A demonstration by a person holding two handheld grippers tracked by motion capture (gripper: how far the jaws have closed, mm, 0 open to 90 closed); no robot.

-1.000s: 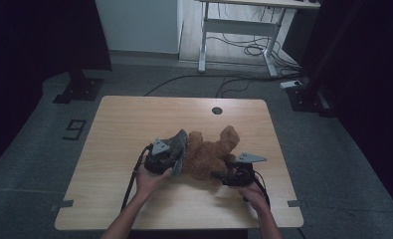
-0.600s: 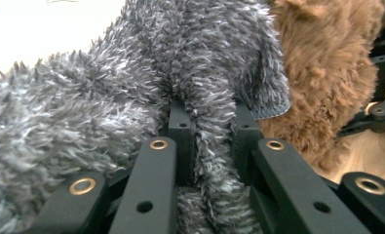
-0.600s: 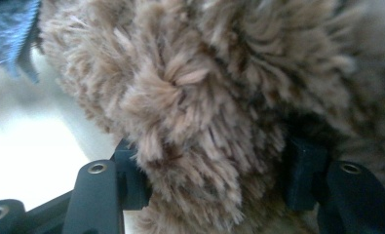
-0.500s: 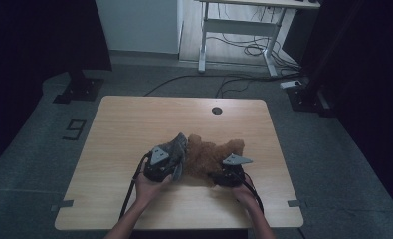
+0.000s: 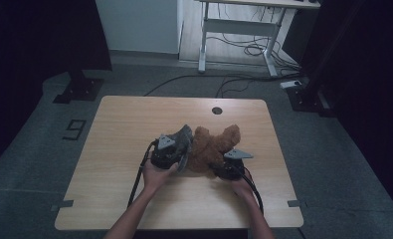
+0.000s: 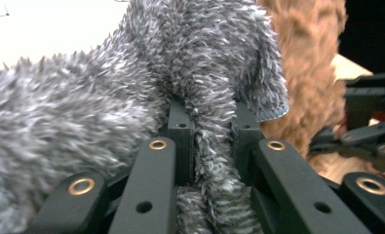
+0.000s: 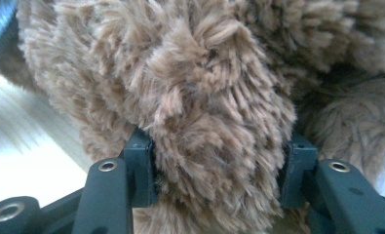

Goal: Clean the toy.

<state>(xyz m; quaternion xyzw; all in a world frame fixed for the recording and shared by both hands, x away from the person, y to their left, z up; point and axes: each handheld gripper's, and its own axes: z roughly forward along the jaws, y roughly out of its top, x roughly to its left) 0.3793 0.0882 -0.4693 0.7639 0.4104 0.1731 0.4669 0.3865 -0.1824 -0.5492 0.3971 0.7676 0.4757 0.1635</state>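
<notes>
Moved: both claws drift toward 9 o'clock, right claw [image 7: 214, 161] closing on brown plush toy [image 5: 211, 147] | left claw [image 6: 213, 141] pinching grey fleece cloth [image 6: 131, 87] | handling: soft, light; grip thick folds.

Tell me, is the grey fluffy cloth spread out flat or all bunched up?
Bunched up. The left gripper pinches a thick fold of the grey fluffy cloth between its jaws, and the rest heaps up beside the brown plush toy.

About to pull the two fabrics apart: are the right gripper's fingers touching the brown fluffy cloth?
Touching. The right gripper view shows the right gripper with both fingers pressed into a bunch of the brown fluffy cloth.
</notes>
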